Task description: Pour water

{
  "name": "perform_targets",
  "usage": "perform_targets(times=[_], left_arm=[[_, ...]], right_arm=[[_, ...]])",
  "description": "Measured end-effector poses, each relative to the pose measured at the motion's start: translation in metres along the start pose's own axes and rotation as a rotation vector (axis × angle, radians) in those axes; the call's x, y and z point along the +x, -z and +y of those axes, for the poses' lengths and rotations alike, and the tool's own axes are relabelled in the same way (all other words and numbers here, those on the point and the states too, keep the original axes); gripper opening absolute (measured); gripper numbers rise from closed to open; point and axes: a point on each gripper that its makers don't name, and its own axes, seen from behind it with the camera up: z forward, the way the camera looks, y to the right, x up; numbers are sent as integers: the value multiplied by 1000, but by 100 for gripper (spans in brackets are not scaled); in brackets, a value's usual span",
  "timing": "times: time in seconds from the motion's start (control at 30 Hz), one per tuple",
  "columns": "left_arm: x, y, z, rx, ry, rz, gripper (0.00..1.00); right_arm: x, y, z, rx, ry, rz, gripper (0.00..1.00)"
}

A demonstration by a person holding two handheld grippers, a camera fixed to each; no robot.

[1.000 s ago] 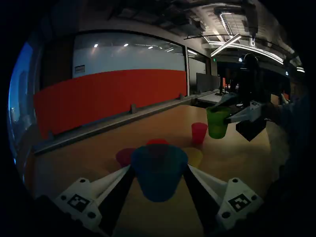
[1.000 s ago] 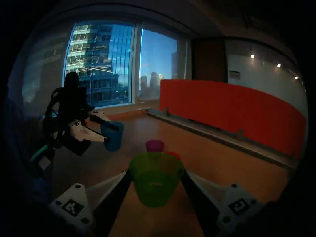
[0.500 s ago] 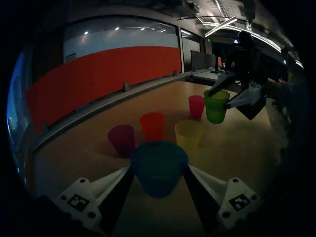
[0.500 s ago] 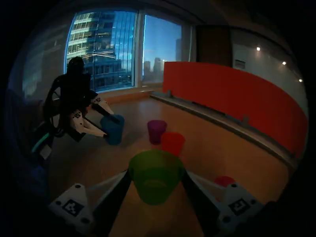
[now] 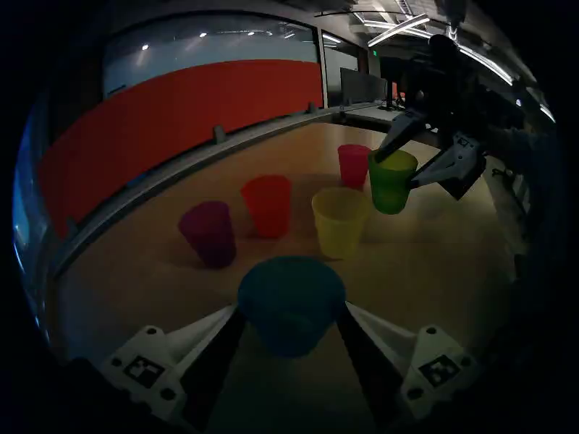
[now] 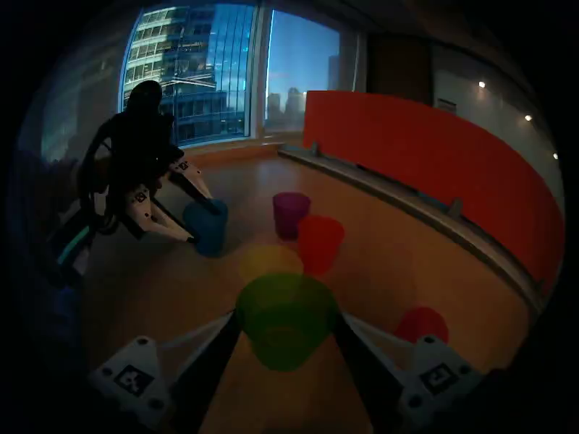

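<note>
In the left gripper view my left gripper (image 5: pixel 292 312) is shut on a blue cup (image 5: pixel 291 300), held upright above the wooden table (image 5: pixel 434 253). Beyond it stand a purple cup (image 5: pixel 210 232), an orange-red cup (image 5: pixel 268 205), a yellow cup (image 5: pixel 339 221) and a pink-red cup (image 5: pixel 353 164). At the right, the right gripper (image 5: pixel 396 168) grips a green cup (image 5: pixel 391 181). In the right gripper view my right gripper (image 6: pixel 286 318) is shut on the green cup (image 6: pixel 285 318), and the left gripper (image 6: pixel 197 217) holds the blue cup (image 6: pixel 208 226) at the left.
An orange-red partition (image 5: pixel 174 119) and a grey rail (image 5: pixel 181 170) run along the table's far edge. Tall windows (image 6: pixel 195 72) show city buildings. A person's dark sleeve (image 6: pixel 43 239) is behind the left gripper. The room is dim.
Both gripper cameras have tilted downward, so the standing cups now show fully on the table. Each gripper keeps its cup.
</note>
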Motion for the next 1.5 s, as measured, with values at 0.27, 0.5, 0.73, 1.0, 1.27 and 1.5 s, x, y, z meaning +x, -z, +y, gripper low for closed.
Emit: perform_targets(times=[0.27, 0.5, 0.73, 1.0, 1.27, 1.5], left_arm=[[-9, -9, 1, -12, 6, -25, 86], [-12, -12, 0, -15, 15, -24, 86], [-17, -11, -2, -13, 14, -38, 86], [-21, -10, -4, -8, 14, -49, 95], [-31, -7, -7, 1, 13, -75, 96], [-36, -1, -6, 1, 22, -78, 96]], right_arm=[[-7, -7, 2, -3, 5, -16, 92], [-10, -10, 4, -4, -3, -20, 92], [-16, -14, 4, -7, 0, -30, 92], [-22, -19, 3, -7, -1, -38, 92], [-29, -21, 3, -11, -2, -45, 92], [-36, -21, 2, -19, -6, -51, 92]])
